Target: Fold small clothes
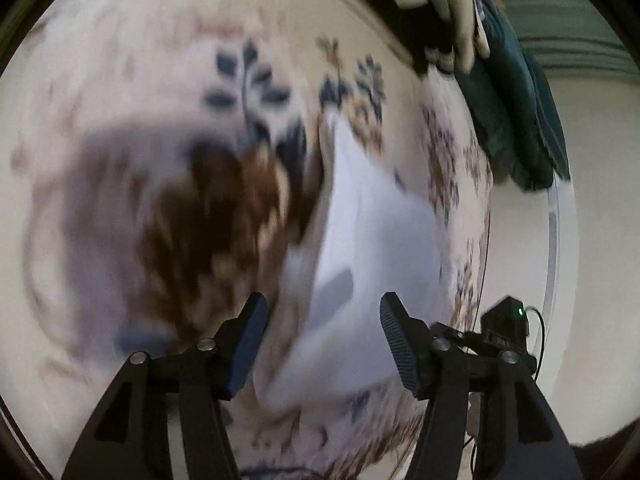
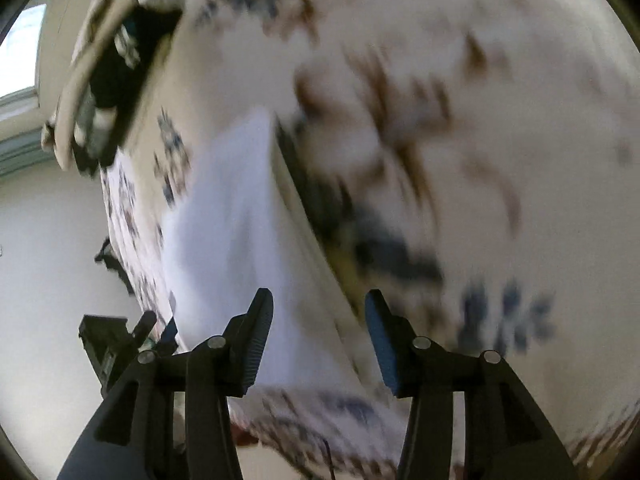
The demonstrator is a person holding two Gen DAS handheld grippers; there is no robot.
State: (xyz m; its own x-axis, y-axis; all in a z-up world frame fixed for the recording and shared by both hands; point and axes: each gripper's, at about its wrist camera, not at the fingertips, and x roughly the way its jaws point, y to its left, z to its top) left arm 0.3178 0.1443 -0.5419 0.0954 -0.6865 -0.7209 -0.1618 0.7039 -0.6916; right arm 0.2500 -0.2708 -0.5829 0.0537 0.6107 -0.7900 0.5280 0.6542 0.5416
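A small white garment (image 1: 372,232) lies on a cream bedcover with blue and brown flower prints (image 1: 168,92). Both views are blurred by motion. My left gripper (image 1: 324,316) is open and empty, its jaws spread above the near part of the garment. In the right wrist view the same white garment (image 2: 236,232) runs from the middle down to my right gripper (image 2: 318,312), which is open and empty just above its near end. I cannot tell how the garment is folded.
A dark teal cloth (image 1: 516,108) hangs at the bed's far right edge, next to a pale frame (image 1: 460,12). The other gripper's body (image 1: 506,328) shows low right, and at low left in the right view (image 2: 108,344). A pale wall (image 2: 52,240) lies beyond the bed's edge.
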